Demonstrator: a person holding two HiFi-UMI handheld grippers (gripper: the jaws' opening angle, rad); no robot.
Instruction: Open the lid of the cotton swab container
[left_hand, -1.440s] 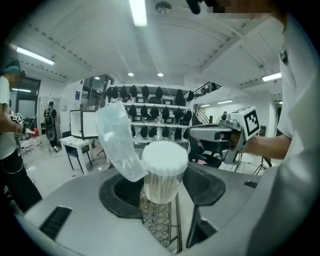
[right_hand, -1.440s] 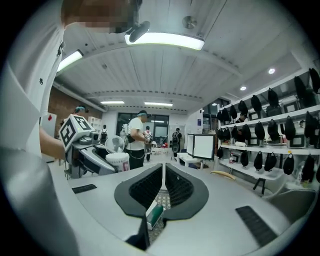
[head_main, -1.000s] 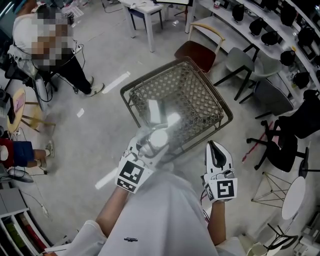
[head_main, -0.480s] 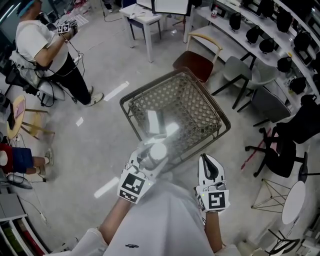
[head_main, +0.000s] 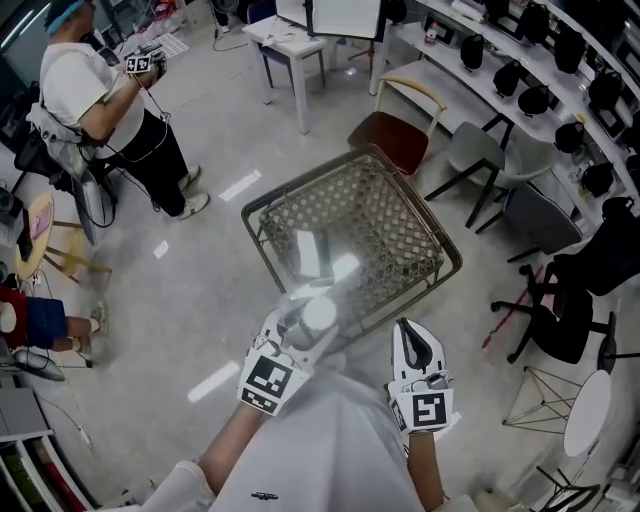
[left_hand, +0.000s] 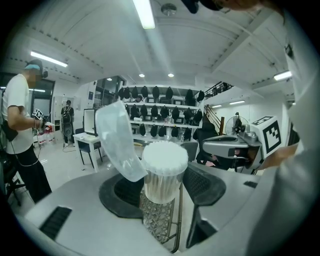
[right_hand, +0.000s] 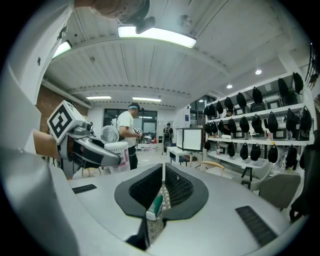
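Ceiling strip lights (left_hand: 145, 12) blaze above the jaws, and fisheye bending and dark vignetting ring both gripper views. Glare whitens the basket (head_main: 380, 215) just beyond the jaws. The cotton swab container (head_main: 318, 312) is overexposed.

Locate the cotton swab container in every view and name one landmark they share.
Head view: container at lower centre, near the basket's close edge.
Left gripper view: container at centre, close up.
Right gripper view: container left of centre, small.
Shared landmark: the standing person in white.
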